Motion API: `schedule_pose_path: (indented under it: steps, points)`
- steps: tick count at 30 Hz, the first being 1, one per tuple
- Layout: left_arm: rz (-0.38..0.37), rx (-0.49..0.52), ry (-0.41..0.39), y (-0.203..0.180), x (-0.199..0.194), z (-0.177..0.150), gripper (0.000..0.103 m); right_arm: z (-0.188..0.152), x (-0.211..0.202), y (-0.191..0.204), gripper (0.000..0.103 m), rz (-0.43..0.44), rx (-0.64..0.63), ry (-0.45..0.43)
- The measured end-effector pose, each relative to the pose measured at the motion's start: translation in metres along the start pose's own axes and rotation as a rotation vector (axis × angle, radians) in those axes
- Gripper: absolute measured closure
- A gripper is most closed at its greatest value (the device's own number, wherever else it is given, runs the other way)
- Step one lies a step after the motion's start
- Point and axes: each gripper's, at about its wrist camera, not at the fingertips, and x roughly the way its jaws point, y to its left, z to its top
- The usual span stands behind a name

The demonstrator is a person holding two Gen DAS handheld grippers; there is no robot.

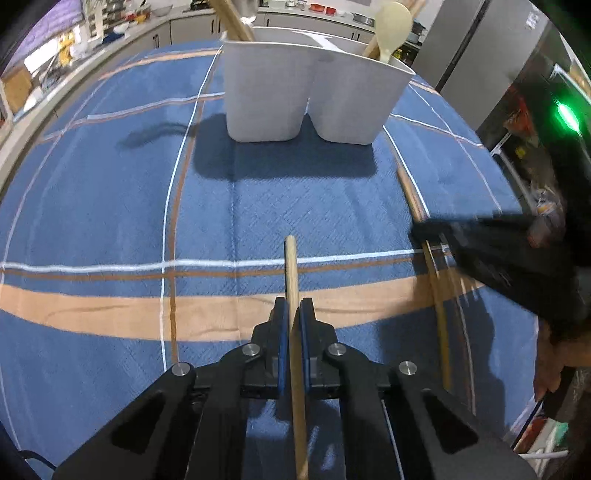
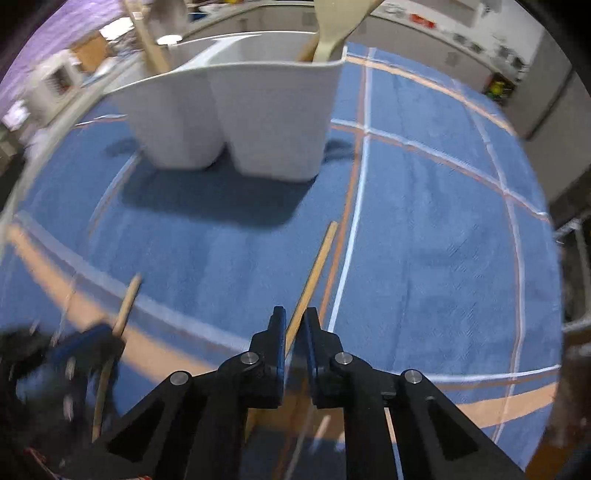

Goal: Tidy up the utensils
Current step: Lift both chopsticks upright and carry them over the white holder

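Note:
A white two-part utensil holder stands on the blue plaid cloth, with a cream spoon and wooden handles sticking out of it. It also shows in the right wrist view. My left gripper is shut on a wooden stick that points toward the holder. My right gripper is shut on another wooden stick. In the left wrist view the right gripper is a blurred black shape at the right, on its stick. In the right wrist view the left gripper is at lower left with its stick.
The blue cloth with tan and white stripes covers the table. Kitchen counters and a steel fridge lie beyond the far edge. A green light glows at the right.

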Motion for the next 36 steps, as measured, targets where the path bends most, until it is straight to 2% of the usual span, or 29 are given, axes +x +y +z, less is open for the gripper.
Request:
schedule_pose_path:
  steps: [5,8,13,16,18,20,22,23,24,25,27,30,36]
  points:
    - [0.011,-0.004,0.009,-0.001,-0.002,-0.005,0.097,-0.051,-0.019,-0.008,0.097,0.109,-0.103,0.044]
    - [0.033,0.007,0.007,-0.005,-0.003,-0.007,0.097,-0.074,-0.026,-0.014,0.097,0.063,-0.107,0.066]
    - [0.07,0.063,0.018,-0.013,-0.002,-0.008,0.095,-0.073,-0.028,-0.01,0.096,-0.017,-0.088,0.095]
    - [0.062,0.102,0.041,-0.017,0.0,-0.006,0.087,-0.064,-0.021,-0.002,0.092,-0.059,-0.085,0.117]
    - [0.032,0.135,0.054,-0.021,0.002,-0.006,0.069,-0.055,-0.016,0.004,0.091,-0.064,-0.064,0.123]
    - [0.008,0.149,0.053,-0.024,0.003,-0.006,0.062,-0.046,-0.013,0.004,0.087,-0.05,-0.029,0.112]
    - [0.01,0.155,0.035,-0.025,0.003,-0.007,0.062,-0.043,-0.011,0.006,0.087,-0.056,-0.025,0.082]
    - [0.006,0.152,0.024,-0.024,0.002,-0.008,0.067,-0.044,-0.011,0.008,0.088,-0.065,-0.032,0.064]
    - [0.006,0.134,0.009,-0.02,0.001,-0.009,0.087,-0.045,-0.01,0.01,0.089,-0.068,-0.033,0.049]
    - [0.001,0.119,0.006,-0.016,0.001,-0.01,0.098,-0.049,-0.011,0.012,0.096,-0.069,-0.039,0.025]
    - [-0.058,0.057,0.026,-0.003,0.0,-0.009,0.097,-0.062,-0.015,0.018,0.097,-0.069,-0.04,0.0]
    - [-0.048,0.036,-0.003,0.003,-0.01,-0.013,0.097,-0.074,-0.023,0.007,0.098,-0.025,0.029,-0.038]
    - [-0.062,0.014,-0.08,0.005,-0.043,-0.018,0.097,-0.086,-0.057,-0.01,0.098,0.055,0.116,-0.178]
